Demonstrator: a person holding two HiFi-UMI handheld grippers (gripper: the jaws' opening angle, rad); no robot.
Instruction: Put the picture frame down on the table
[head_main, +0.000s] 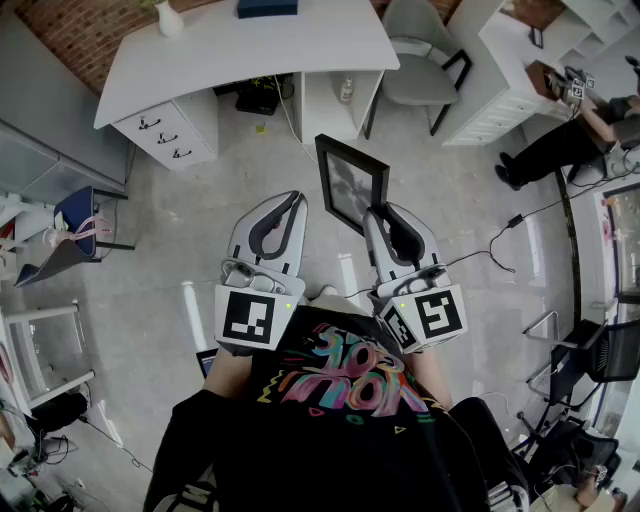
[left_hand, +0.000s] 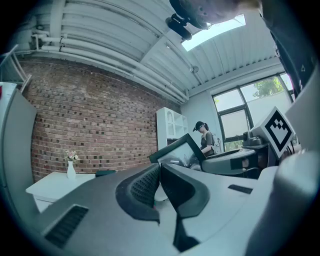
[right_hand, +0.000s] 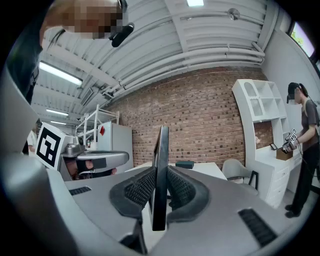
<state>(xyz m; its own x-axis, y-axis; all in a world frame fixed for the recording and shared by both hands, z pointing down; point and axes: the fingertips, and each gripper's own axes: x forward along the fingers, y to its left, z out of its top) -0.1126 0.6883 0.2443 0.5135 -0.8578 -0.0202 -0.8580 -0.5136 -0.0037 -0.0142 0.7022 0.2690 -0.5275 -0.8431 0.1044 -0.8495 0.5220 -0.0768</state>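
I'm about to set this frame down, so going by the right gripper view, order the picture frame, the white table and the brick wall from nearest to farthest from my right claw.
1. picture frame: clamped upright in the right claw, touching it.
2. white table: ahead, showing just right of the frame.
3. brick wall: behind the table, across the background.

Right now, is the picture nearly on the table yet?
Not yet. Done: the picture frame is picked up, pinched edge-on by the fingers of the right gripper. In hand: it hangs over the floor, short of the white table. The left gripper is shut and empty. Left: reach the table and set the frame down.
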